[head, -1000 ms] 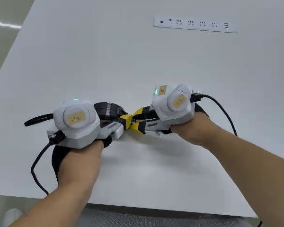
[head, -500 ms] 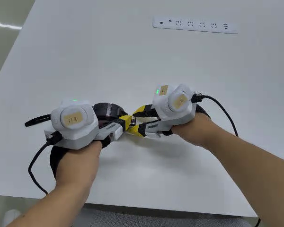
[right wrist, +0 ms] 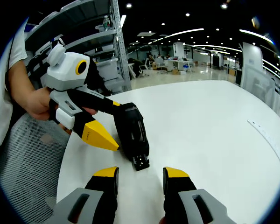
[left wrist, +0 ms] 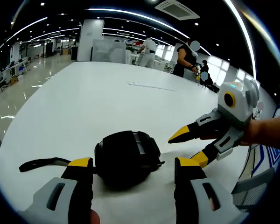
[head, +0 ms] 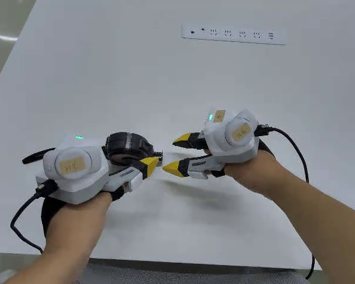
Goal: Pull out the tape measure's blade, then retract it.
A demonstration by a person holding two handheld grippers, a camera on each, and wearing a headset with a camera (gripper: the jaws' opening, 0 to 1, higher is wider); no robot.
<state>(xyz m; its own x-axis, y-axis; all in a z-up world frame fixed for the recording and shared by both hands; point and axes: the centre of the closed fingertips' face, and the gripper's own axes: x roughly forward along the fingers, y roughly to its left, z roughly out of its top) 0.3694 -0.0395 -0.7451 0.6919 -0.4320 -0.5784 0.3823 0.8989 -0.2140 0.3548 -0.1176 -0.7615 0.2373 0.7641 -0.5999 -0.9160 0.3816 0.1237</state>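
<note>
The left gripper (left wrist: 134,162) had its jaws around the black round plastic tape measure (head: 127,148) on the white table (head: 165,77); whether they pinched it, I could not tell. The right gripper (head: 176,155) was spread, near.

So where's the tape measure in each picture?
Head view: the tape measure is left of centre.
Left gripper view: low centre, between the jaws.
Right gripper view: just left of centre.
Shared landmark: the white power strip beyond it.
</note>
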